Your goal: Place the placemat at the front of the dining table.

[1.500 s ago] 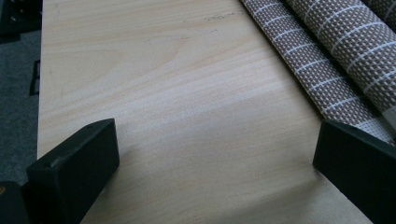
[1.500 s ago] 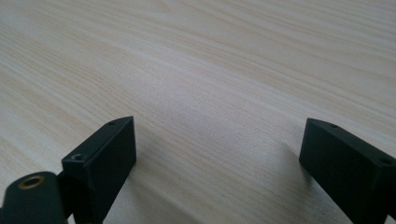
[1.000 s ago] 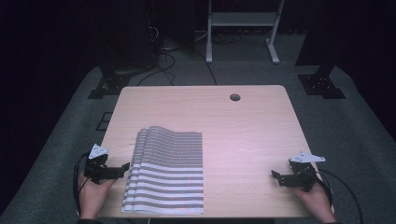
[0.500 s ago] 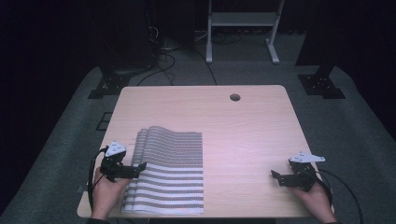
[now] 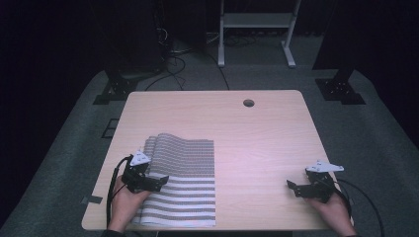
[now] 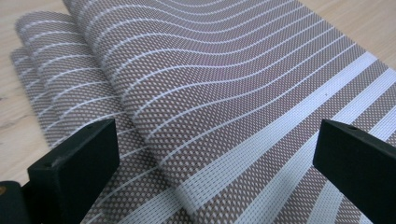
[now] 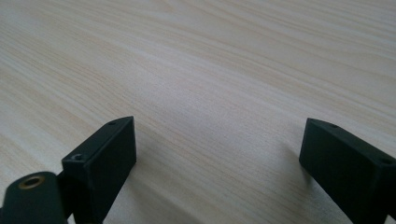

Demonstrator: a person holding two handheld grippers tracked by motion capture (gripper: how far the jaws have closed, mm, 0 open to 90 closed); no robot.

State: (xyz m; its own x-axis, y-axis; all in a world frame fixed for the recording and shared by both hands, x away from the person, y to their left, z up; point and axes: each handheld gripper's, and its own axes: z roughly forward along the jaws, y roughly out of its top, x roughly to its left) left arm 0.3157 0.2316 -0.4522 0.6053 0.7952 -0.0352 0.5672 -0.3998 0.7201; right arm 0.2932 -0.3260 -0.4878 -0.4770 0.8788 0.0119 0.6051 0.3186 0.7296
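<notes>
As the pictures were taken, the following was noted.

Mat: a brown-and-white striped woven placemat (image 5: 180,180) lay at the near left of the light wood-grain table (image 5: 257,133), its left side doubled into soft rolled folds — apparently part-way through being folded or spread.

Left gripper: the black two-jaw left gripper (image 5: 157,182) stood over the mat's left part with jaws spread wide and nothing between them; in the left gripper view the striped weave (image 6: 224,93) lay between and below the jaws, the folds to one side. Judged placed so as to take the folded edge.

Right gripper: the black two-jaw right gripper (image 5: 295,187) rested low at the near right, well apart from the mat, jaws spread over bare wood (image 7: 210,84) — judged to be waiting, kept clear of the work.

Change: against the picture a second earlier, the left gripper had moved inward from beside the mat's left edge onto the mat; the right gripper and the mat's position were unchanged.
</notes>
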